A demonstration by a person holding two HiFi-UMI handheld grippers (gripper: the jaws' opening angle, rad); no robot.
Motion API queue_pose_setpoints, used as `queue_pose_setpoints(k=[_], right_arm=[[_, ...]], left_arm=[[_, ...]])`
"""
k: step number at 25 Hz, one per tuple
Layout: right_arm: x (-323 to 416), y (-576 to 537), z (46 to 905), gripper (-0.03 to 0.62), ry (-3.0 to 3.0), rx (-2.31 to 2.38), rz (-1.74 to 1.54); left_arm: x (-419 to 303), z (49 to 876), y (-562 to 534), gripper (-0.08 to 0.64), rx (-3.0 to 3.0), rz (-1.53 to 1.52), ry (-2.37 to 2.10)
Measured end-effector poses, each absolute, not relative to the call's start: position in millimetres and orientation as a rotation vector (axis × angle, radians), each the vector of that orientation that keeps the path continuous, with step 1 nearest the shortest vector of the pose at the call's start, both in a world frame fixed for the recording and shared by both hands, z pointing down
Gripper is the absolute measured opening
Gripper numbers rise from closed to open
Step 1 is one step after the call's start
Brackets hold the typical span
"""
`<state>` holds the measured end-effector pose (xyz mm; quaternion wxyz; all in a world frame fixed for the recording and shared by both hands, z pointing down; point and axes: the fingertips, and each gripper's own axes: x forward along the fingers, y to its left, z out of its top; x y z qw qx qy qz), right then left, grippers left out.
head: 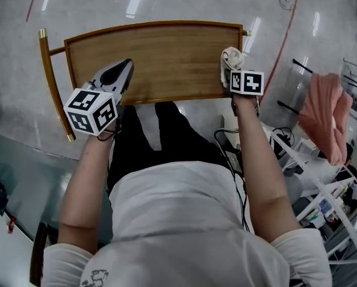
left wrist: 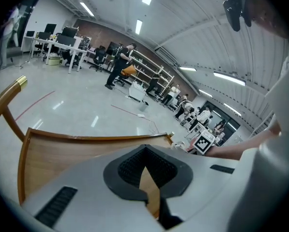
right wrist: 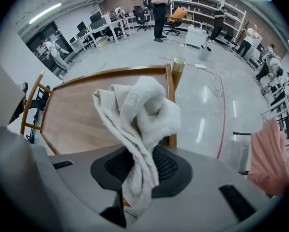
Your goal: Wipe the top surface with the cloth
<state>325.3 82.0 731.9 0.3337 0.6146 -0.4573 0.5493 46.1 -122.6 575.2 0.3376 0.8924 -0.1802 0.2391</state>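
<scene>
A wooden top (head: pixel 166 58) with a raised rim lies in front of me; it also shows in the left gripper view (left wrist: pixel 62 153) and the right gripper view (right wrist: pixel 76 115). My right gripper (head: pixel 231 70) is shut on a crumpled white cloth (head: pixel 231 58) (right wrist: pixel 139 115), held over the top's near right corner. The cloth bunches up above the jaws. My left gripper (head: pixel 119 76) hovers over the near left part of the top, its jaws shut with nothing between them (left wrist: pixel 145 175).
A curved wooden rail with a brass tip (head: pixel 42 34) runs along the top's left side. A pink cloth (head: pixel 325 115) hangs on a white rack at the right. Cables (head: pixel 232 142) lie on the floor by my legs. People and shelves stand far off.
</scene>
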Motion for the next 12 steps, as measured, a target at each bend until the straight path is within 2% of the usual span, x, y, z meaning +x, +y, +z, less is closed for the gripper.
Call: queue_pose_setpoints(k=[6,12], right_arm=[[310,56,731,0.101,-1.202,1.576,1.384],[218,20,736,0.101,-1.326,1.484,1.406]], left_arm=[[9,577,-134,0.006,2.302,0.631,-0.503],[-28,566,-141,0.006,2.28,0.607,-0.524]])
